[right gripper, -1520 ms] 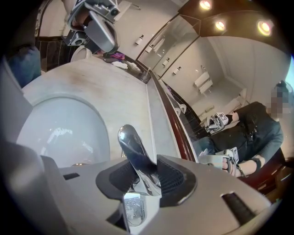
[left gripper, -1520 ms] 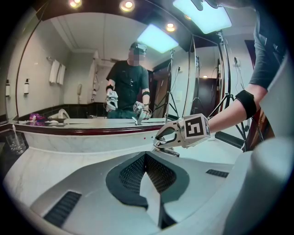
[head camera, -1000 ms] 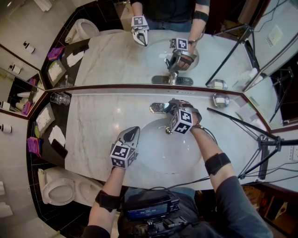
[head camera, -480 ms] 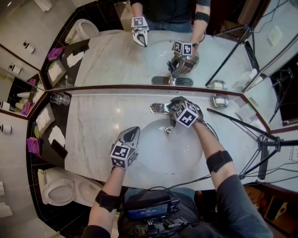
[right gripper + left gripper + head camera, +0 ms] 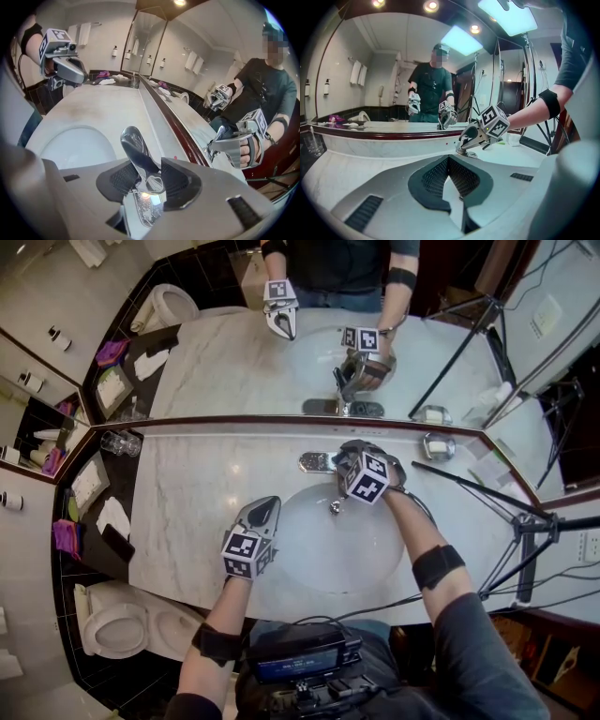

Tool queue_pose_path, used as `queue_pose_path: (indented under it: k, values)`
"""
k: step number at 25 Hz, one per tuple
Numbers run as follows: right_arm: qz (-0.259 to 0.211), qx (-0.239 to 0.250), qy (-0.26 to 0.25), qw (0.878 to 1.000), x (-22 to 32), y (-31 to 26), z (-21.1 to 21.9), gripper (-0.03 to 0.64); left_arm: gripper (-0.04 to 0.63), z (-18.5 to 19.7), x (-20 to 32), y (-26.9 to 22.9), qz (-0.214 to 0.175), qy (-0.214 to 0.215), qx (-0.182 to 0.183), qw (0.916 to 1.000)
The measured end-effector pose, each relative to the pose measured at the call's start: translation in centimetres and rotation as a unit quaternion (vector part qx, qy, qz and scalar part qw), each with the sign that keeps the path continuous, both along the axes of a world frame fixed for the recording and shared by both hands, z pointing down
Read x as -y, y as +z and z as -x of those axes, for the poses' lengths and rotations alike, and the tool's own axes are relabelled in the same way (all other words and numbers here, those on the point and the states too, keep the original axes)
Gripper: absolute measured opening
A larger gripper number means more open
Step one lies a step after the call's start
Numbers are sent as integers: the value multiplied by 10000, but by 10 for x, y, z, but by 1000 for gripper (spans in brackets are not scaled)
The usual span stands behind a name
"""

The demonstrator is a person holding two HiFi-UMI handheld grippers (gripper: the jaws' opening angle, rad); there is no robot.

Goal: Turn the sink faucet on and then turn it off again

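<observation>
Right gripper (image 5: 149, 180): set astride the polished chrome lever handle (image 5: 133, 145) of the deck-mounted chrome faucet (image 5: 319, 461), upper centre of the head view. Its jaws have just been opening. The lever stands between them and the dark pads appear to bear on both of its flanks, so I rate this a grasp on the lever. Straddling the stem gives purchase to swing the lever either way.

Left gripper (image 5: 268, 505): lower left of the basin, jaws clenched together with nothing between them. It hangs over the veined white marble countertop (image 5: 206, 493), well apart from the faucet. I judge it to be parked clear of the working hand.

The faucet sits at the far rim of the white oval sink basin (image 5: 319, 554), just before the wall mirror (image 5: 234, 352). No stream can be made out below the spout, so whether water is running is undetermined.

Surroundings:
- a clear glass tumbler (image 5: 120, 440) at the left end of the counter
- a small round metal dish (image 5: 437, 444) to the right
- a black tripod (image 5: 506, 512) at the right edge
- a white toilet (image 5: 117, 620) at lower left

None of these obstructs the lever. The mirror edge behind the faucet is the only close limit on wrist travel.
</observation>
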State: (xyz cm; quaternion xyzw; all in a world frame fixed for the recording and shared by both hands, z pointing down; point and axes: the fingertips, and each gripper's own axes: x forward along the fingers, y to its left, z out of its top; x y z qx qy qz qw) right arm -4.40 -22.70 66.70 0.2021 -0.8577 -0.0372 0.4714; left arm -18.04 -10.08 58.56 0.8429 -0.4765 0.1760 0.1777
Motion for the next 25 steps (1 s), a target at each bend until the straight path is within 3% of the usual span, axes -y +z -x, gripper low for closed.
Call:
queue_pose_path:
  k: [6,11,13,16,25]
  values:
    - [-271,-196,-259,9991,-22,-16,-3,177,3,-4,1,-7,-69,30,-46,10000]
    - [-197,310,279,9989,-38,-41,-26,174,3,-6,2,-15,-169,53,-107,9998]
    - [-222,623,666,9956,-42,-57,-42,93,3,-7,4,-19,-210,42,-155,9996]
    - [-209,1176,1327,9839,-50,-82,-67,20,3,-7,7,-24,-258,11,-262,9993]
    - [-88,2451,2920,9244,-93,-111,-134,18,3,-15,9,-33,-357,94,-417,9984]
